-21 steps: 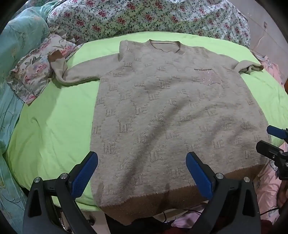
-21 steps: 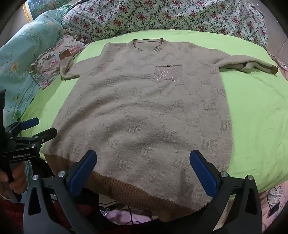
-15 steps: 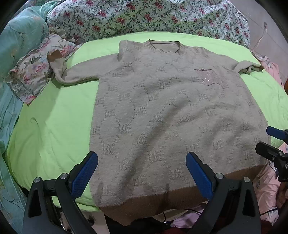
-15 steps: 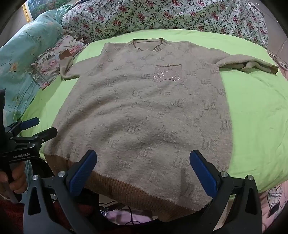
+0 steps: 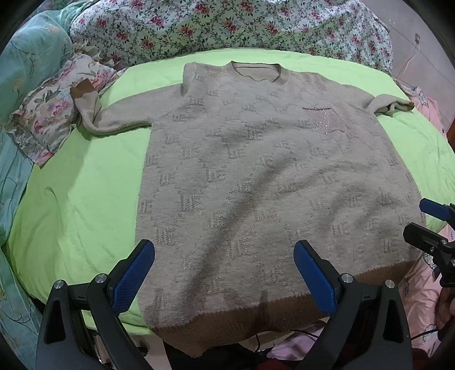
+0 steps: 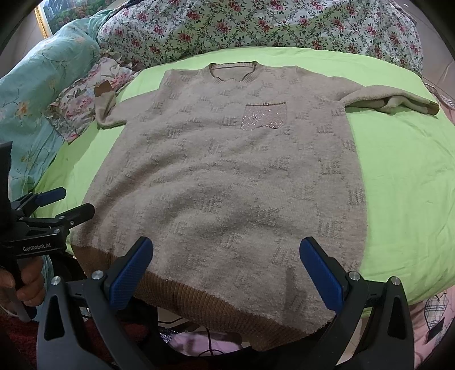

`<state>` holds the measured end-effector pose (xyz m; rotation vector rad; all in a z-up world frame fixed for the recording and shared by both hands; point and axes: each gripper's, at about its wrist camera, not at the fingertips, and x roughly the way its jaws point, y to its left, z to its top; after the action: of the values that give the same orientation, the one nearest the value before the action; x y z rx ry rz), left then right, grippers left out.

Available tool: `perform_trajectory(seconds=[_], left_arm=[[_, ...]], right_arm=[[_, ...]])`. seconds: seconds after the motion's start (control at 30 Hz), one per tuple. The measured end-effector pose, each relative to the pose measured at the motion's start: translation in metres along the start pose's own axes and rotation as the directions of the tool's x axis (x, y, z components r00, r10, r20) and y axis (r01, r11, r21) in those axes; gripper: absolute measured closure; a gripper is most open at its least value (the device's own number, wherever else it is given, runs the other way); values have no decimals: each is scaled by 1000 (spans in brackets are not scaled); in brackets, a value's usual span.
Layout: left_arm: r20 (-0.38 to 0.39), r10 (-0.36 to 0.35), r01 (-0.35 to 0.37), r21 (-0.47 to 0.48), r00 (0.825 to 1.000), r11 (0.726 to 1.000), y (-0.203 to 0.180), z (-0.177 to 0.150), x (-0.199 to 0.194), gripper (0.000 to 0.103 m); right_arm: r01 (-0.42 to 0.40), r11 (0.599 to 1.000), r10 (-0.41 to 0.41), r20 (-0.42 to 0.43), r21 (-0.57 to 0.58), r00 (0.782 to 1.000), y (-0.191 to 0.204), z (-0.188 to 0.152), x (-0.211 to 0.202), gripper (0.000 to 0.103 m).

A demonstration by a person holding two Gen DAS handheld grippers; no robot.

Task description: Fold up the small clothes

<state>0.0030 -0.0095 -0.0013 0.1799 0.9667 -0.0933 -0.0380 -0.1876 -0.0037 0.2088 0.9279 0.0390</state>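
A beige knitted sweater [image 5: 256,176] lay spread flat, front side up, on a bed covered by a bright green sheet [image 5: 79,199]. Its round neckline sat at the far end, and its brown ribbed hem [image 5: 241,321] hung a little over the near edge of the bed. A small sparkly pocket [image 5: 325,121] showed on the chest, right of centre. The left sleeve [image 5: 113,116] stretched out to the left, its brown cuff resting on a flowered pillow [image 5: 48,113]. The right sleeve [image 6: 392,99] lay folded back on itself near the far right edge of the sheet. A flowered quilt [image 5: 227,25] was heaped along the far side of the bed, and a pale blue-green quilt [image 6: 42,94] lay to the left.

The left tongs [image 5: 224,273] hovered over the near left part of the sweater, their blue pads spread wide and pinching nothing. The right tongs [image 6: 226,270] hovered over the near right part, just above the hem, also spread wide and empty. Neither pair touched the cloth. In the right wrist view the left tongs appeared at the left edge, gripped from below by a hand [image 6: 25,281]. In the left wrist view the tips of the right tongs showed at the right edge.
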Motion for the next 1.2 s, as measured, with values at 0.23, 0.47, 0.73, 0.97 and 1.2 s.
perform_trajectory(seconds=[0.23, 0.47, 0.73, 0.97, 1.2], left_arm=[[10, -4, 4, 4, 1000, 1000, -3, 1, -1, 4], [10, -15, 15, 13, 1000, 1000, -8, 3, -2, 4], [-5, -8, 9, 26, 1000, 1000, -12, 6, -3, 4], [-27, 3, -2, 40, 1000, 999, -12, 7, 2, 4], [-27, -51, 51, -6, 998, 999, -6, 10, 7, 4]], right_arm=[[20, 1000, -20, -24, 3, 1000, 1, 1, -4, 0], [6, 1000, -6, -16, 16, 1000, -1, -1, -7, 0], [-6, 1000, 6, 13, 19, 1000, -4, 0, -9, 0], [15, 1000, -15, 15, 10, 1000, -6, -1, -10, 0], [27, 999, -27, 6, 20, 1000, -11, 1, -8, 0]])
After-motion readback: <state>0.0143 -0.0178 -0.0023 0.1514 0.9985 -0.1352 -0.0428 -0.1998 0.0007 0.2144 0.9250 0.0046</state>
